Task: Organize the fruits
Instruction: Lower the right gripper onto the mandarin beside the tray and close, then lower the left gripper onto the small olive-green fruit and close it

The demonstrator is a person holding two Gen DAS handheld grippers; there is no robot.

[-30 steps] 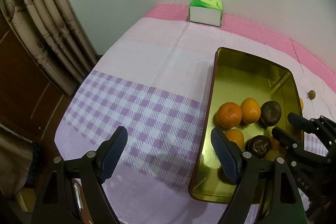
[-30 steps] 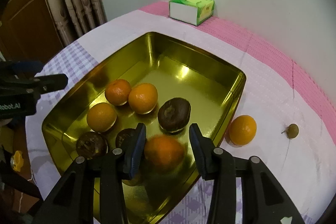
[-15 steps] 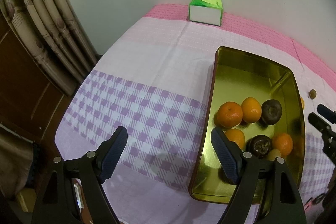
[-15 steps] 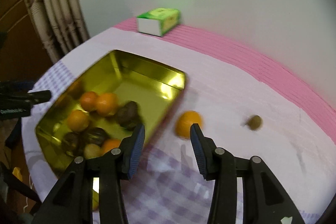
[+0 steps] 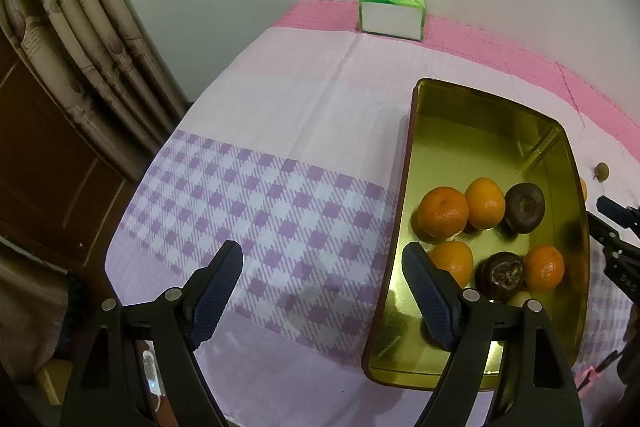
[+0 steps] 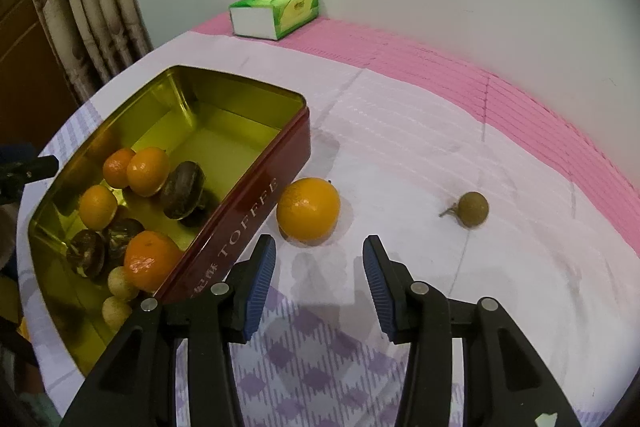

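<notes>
A gold tin [image 6: 240,111] with a red outer wall holds several oranges, dark brown fruits and two small pale ones; it also shows in the left wrist view [image 5: 472,115]. One orange [image 6: 308,209] lies on the cloth just right of the tin. A small brown fruit [image 6: 473,209] with a stem lies further right. My right gripper [image 6: 319,269] is open and empty, just in front of the loose orange. My left gripper [image 5: 322,287] is open and empty, with its right finger over the tin's near left rim.
A green tissue box [image 6: 276,11] stands at the back by the wall, also in the left wrist view [image 5: 392,11]. Curtains [image 5: 92,39] and dark wood hang at the left beyond the table edge. A pink and purple-check cloth [image 5: 260,195] covers the table.
My right gripper let an orange go into the tin, then drew back and swung right. It now faces the loose orange on the cloth. My left gripper has not moved.
</notes>
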